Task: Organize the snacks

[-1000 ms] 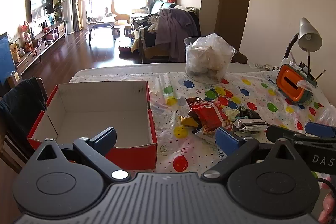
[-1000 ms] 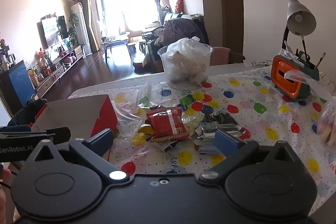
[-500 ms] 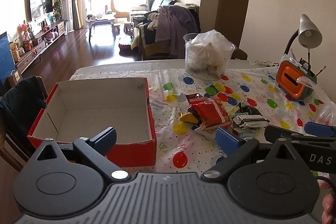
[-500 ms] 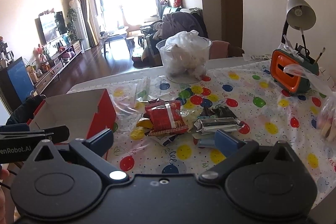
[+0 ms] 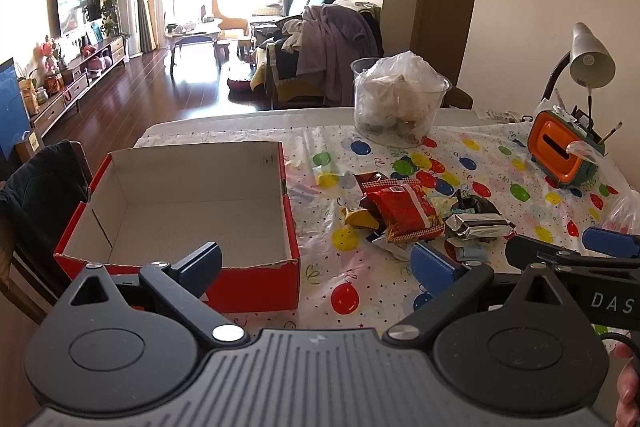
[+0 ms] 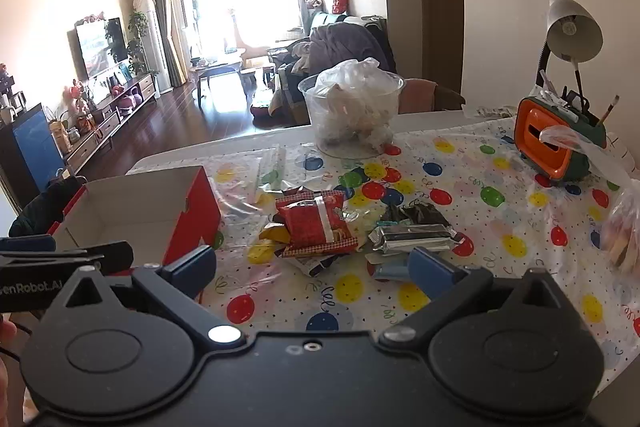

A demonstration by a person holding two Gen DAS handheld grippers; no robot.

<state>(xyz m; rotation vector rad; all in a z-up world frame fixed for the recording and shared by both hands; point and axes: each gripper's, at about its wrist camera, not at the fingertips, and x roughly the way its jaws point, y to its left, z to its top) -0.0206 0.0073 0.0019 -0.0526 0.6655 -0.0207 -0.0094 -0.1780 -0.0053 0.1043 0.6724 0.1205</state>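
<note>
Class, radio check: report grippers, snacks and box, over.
Left gripper open, right gripper open, both bare. Snacks heaped on the tablecloth, none in the red box. Nothing blocking.

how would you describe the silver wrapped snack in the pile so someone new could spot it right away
Start at the red cardboard box on the balloon-print tablecloth; the snack pile lies just to its right. On the pile's right side, beside the red packet, lies the silver wrapped snack. It alone is a long shiny foil bar with a dark band.
</note>
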